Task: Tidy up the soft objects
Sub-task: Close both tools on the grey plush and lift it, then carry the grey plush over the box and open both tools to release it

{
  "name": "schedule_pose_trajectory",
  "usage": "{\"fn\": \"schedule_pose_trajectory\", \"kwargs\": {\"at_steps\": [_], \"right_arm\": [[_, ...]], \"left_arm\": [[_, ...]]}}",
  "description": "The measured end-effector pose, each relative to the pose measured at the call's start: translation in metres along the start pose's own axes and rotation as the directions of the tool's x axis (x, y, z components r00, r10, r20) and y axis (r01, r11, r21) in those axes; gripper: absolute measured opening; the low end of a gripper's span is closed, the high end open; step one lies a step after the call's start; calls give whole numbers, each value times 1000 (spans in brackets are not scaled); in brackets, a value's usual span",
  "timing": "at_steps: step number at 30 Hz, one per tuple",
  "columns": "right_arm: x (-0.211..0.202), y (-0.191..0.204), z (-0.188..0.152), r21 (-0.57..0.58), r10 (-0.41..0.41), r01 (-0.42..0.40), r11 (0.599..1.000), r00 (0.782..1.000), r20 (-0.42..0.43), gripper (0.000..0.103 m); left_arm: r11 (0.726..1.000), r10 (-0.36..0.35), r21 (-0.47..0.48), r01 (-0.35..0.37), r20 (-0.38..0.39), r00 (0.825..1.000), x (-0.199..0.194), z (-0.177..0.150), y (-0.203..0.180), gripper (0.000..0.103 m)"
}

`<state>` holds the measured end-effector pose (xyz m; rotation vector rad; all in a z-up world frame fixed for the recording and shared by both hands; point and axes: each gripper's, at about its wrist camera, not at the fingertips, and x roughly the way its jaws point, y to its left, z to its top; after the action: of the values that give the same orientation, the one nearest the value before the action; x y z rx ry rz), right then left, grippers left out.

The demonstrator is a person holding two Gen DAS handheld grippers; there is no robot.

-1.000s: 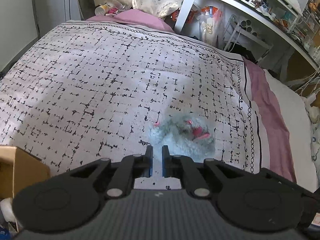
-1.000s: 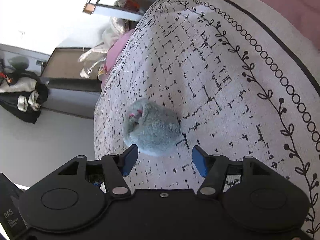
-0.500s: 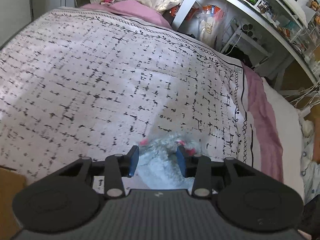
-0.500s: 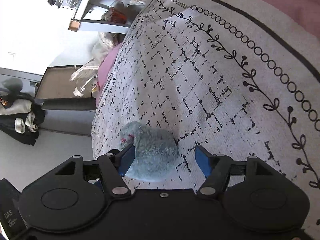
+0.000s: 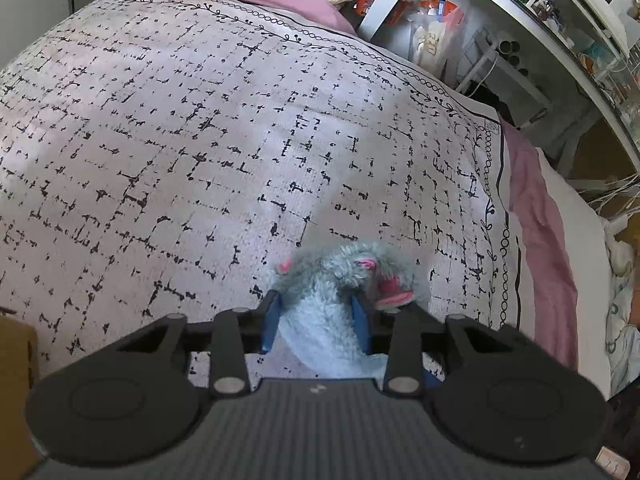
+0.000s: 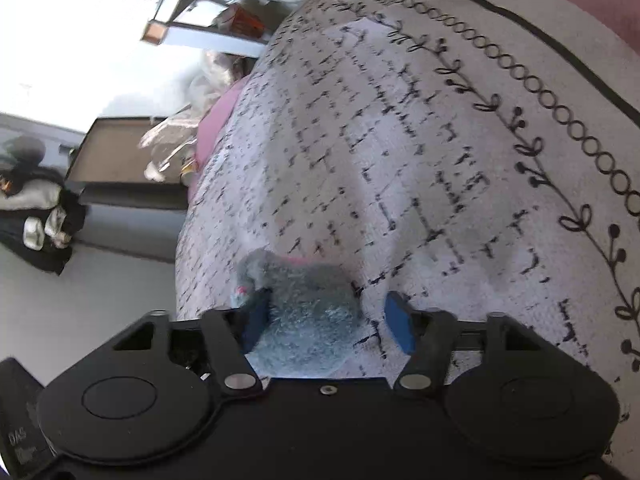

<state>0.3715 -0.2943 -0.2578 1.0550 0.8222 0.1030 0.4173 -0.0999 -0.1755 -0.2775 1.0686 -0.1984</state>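
Observation:
A fluffy grey plush toy (image 5: 336,300) with pink ears and paws lies on the white, black-patterned bedspread (image 5: 200,140). My left gripper (image 5: 316,320) has its blue fingers on both sides of the toy's body, touching the fur. In the right wrist view the same toy (image 6: 308,312) sits between the fingers of my right gripper (image 6: 326,320). That gripper is open wide; its left finger touches the fur and its right finger stands clear of it.
A cardboard box (image 5: 16,364) stands at the bed's near left. A pink sheet (image 5: 540,240) edges the bedspread on the right. A cluttered white shelf unit (image 5: 500,20) stands beyond the bed. Dark clothes (image 6: 36,216) lie on the floor.
My left gripper opened, moved forward over the toy and now closes around its body. My right gripper came closer, so the toy now lies between its open fingers.

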Motion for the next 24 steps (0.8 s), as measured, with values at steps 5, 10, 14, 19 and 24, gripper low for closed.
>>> {"fn": "schedule_pose_trajectory", "kwargs": {"at_steps": [5, 10, 14, 19, 24], "right_arm": [[-6, 13, -5, -77, 1, -2, 997, 1000, -8, 30], [-15, 23, -10, -144, 7, -12, 990, 999, -34, 22], [-22, 28, -12, -178, -4, -3, 984, 999, -39, 22], [-33, 32, -14, -201, -8, 3, 980, 1000, -24, 21], [-41, 39, -17, -213, 6, -10, 977, 1000, -23, 21]], "left_arm": [[999, 14, 41, -16, 29, 999, -13, -7, -5, 17], [1000, 16, 9, -16, 49, 999, -28, -14, 3, 15], [1000, 1, -9, 0, 55, 999, -35, -19, 7, 15], [1000, -7, -3, 7, 75, 997, -44, -26, 2, 15], [1000, -11, -10, 12, 98, 995, -56, -29, 1, 15]]}}
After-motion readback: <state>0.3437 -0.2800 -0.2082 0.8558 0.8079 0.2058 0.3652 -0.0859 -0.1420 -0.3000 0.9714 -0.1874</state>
